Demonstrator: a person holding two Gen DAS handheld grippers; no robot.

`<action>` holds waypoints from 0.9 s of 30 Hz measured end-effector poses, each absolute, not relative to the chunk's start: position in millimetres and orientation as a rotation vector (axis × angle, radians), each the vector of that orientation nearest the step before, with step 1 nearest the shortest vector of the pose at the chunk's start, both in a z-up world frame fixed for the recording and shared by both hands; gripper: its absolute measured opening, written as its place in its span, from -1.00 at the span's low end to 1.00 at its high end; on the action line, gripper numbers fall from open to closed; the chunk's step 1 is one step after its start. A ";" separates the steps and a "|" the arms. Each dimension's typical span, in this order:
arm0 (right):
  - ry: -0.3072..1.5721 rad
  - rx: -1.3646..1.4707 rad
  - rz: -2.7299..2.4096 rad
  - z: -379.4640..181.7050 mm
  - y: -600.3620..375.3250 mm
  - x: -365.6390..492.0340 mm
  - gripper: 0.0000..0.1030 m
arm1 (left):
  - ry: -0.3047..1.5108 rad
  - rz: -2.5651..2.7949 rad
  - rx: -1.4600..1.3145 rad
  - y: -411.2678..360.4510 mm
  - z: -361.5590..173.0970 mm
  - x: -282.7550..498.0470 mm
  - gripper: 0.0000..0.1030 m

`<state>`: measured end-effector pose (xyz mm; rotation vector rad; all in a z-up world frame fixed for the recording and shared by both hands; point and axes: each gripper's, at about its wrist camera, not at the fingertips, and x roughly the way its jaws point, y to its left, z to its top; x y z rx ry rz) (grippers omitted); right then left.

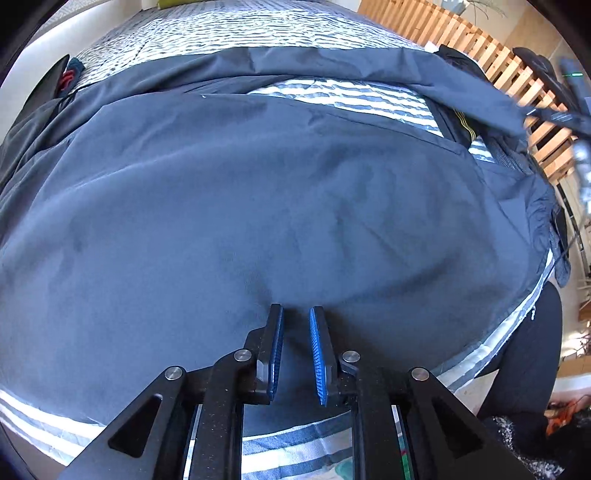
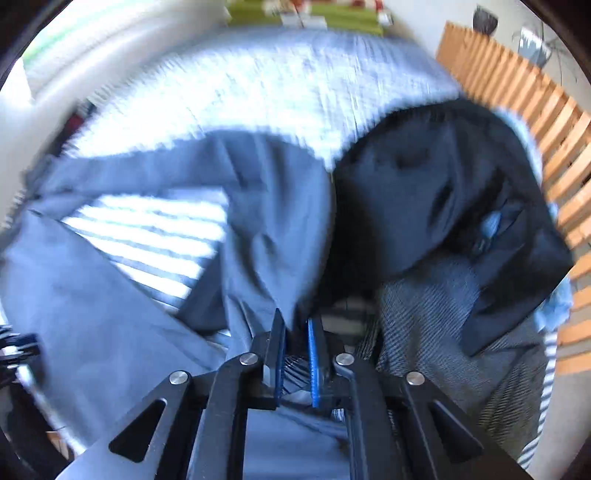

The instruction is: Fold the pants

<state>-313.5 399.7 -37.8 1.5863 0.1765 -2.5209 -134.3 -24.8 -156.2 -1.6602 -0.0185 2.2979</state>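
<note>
Across the striped bed (image 1: 325, 92) the dark blue pants (image 1: 258, 206) lay spread, long axis parallel to its near edge. Left gripper (image 1: 296, 314) hovered narrowly parted above the fabric, holding nothing; right gripper (image 2: 295, 319) pinched a fold of the pants.

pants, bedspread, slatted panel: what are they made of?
Pants: thin, smooth, matte blue-grey woven cloth, probably synthetic; it drapes in soft creases. Bedspread: puckered striped fabric, likely crinkled cotton. Slatted panel: light wood, by its warm colour and straight slats.
</note>
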 end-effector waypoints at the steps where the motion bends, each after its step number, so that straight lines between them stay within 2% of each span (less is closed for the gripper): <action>1: 0.166 1.520 -2.538 -15.6 401.3 -306.3 -0.84 | -0.024 2.298 -1.658 -25.7 -155.5 -133.3 -0.70; 5: 0.152 1.267 -2.609 77.0 418.0 -284.5 -0.85 | -0.014 2.298 -1.657 -26.0 -153.7 -129.4 -0.70; 6: 0.157 1.231 -2.645 95.3 425.6 -285.5 -0.90 | -0.005 2.297 -1.658 -20.9 -154.6 -131.8 -0.70; 10: 0.276 1.189 -2.937 122.5 457.2 -322.7 -0.94 | 0.012 2.292 -1.668 -17.4 -156.1 -137.5 -0.68; 11: 0.390 1.202 -3.057 116.1 464.3 -340.2 -0.89 | 0.016 2.295 -1.670 -17.5 -155.2 -138.4 -0.68; 13: 0.512 1.367 -3.092 91.9 480.0 -374.2 -0.67 | 0.035 2.307 -1.670 -16.7 -151.5 -140.8 -0.68; 14: 0.462 1.460 -3.041 78.3 484.8 -385.5 -0.63 | 0.047 2.316 -1.660 -16.8 -147.9 -143.0 -0.67; 16: 0.220 1.527 -2.860 54.2 485.1 -393.6 -0.59 | 0.046 2.340 -1.640 -20.5 -138.5 -149.4 -0.59; 17: 0.164 1.509 -2.793 45.3 477.0 -391.4 -0.43 | 0.043 2.356 -1.631 -24.1 -133.4 -154.4 -0.55; 18: 0.166 1.496 -2.731 36.2 464.7 -388.0 -0.21 | 0.039 2.372 -1.621 -28.0 -128.3 -160.9 -0.53; 20: 0.251 1.461 -2.618 14.1 431.6 -382.8 -0.03 | 0.042 2.414 -1.611 -37.4 -118.3 -180.0 -0.47; 24: 0.375 1.455 -2.426 -29.3 357.5 -382.1 -0.03 | -0.012 2.475 -1.600 -62.7 -99.4 -229.4 -0.39; 27: 0.424 1.461 -2.327 -55.9 317.4 -394.1 0.00 | -0.008 2.499 -1.616 -77.8 -93.6 -278.6 -0.05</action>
